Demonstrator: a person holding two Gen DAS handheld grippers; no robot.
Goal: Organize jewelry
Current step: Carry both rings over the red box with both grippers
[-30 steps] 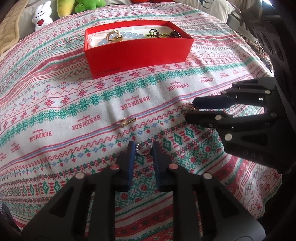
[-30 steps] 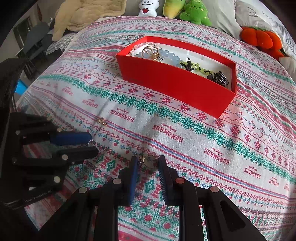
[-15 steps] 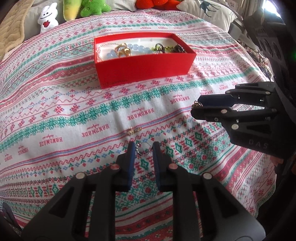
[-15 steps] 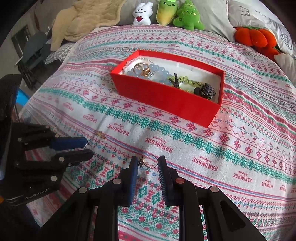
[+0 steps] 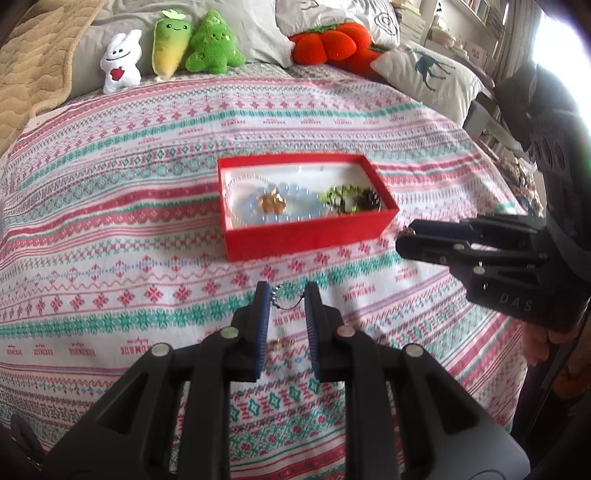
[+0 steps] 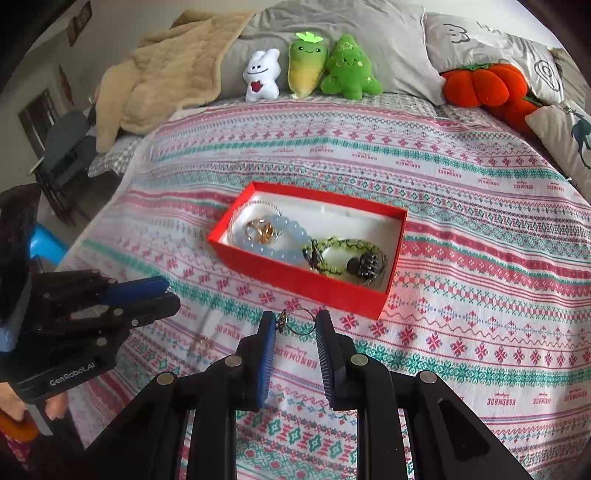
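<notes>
Left tool: beaded silver ring

I'm seeing the bed wearing a striped patterned cover, with a red box sitting mid-bed and a small gold piece lying near-left. Plush toys, an orange pumpkin cushion, pillows and a beige blanket are lying along the far edge.
</notes>
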